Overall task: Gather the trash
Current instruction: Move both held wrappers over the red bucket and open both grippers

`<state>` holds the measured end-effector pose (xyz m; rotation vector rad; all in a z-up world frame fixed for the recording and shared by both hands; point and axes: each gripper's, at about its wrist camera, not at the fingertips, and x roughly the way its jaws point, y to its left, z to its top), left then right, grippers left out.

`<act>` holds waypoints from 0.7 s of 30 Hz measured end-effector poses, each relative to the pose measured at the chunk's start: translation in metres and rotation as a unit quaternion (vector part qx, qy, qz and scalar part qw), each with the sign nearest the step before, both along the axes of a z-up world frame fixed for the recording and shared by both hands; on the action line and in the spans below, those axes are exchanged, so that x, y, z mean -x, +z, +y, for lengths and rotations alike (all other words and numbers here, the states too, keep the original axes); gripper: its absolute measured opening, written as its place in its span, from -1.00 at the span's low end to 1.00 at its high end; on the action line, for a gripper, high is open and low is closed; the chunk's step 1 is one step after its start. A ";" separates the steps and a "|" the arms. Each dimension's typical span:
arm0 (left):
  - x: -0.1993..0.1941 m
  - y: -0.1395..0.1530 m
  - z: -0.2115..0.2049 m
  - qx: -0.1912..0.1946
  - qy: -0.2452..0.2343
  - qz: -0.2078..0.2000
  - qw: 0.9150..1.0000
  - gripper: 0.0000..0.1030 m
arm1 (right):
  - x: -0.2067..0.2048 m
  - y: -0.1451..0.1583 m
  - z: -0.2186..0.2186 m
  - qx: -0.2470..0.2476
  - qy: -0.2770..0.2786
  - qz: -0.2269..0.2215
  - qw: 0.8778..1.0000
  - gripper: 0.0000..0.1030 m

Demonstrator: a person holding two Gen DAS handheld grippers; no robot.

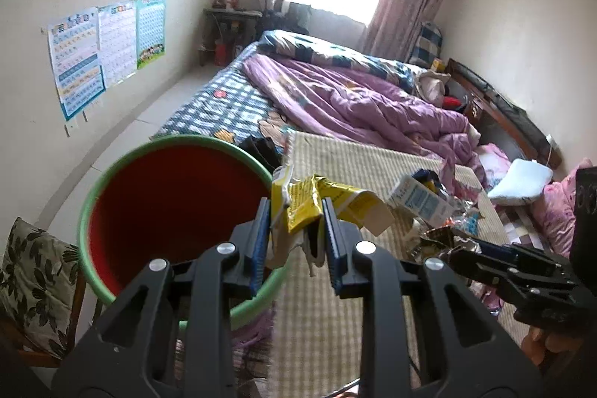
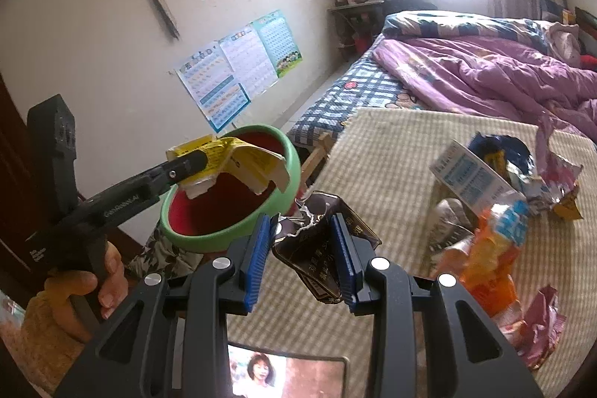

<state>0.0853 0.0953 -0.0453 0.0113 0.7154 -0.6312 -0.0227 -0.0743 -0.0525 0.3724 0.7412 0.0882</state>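
Two grippers, each with a piece of trash. My left gripper [image 1: 294,230] is clamped on a crumpled yellow carton [image 1: 317,204], held over the rim of the green bin [image 2: 291,159] with the red inside. My right gripper [image 2: 304,256] is closed on a dark brown wrapper [image 2: 317,248], held just beside the bin, above the woven mat [image 2: 391,155] on the bed. More trash lies on the mat to my right: a white and blue box [image 2: 470,174] and an orange packet [image 2: 488,256].
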 end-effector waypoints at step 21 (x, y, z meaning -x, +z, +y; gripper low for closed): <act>-0.038 -0.026 0.079 -0.064 0.105 -0.008 0.992 -0.50 | -0.094 0.005 0.073 -0.014 0.086 -0.014 0.996 -0.35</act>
